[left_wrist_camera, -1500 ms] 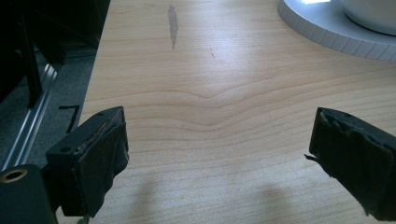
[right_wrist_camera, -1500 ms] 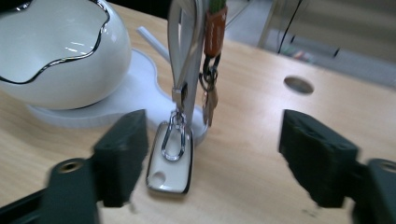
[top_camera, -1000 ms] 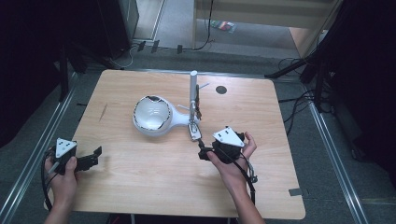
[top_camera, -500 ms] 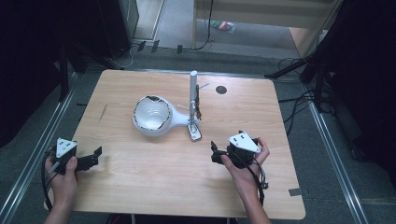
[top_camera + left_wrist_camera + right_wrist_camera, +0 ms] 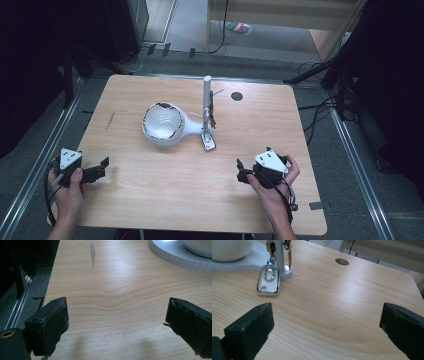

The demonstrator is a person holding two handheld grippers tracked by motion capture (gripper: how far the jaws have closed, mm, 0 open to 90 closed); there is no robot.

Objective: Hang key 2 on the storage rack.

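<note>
Now | left gripper (image 5: 102,166) jaws wide | right gripper (image 5: 242,171) jaws wide, near key fob (image 5: 268,280)

The table (image 5: 150,200) has a light wood-grain top with rounded corners. A round hole (image 5: 236,96) sits near its far edge, and a dark streak (image 5: 110,121) marks the surface toward its left side. A white stand (image 5: 192,127) rests near the middle: a flat base carrying a bowl (image 5: 161,122) on the left and an upright post (image 5: 207,102) on the right. A silver key fob (image 5: 208,143) lies flat on the wood, touching the foot of the post, on the near side.
</note>
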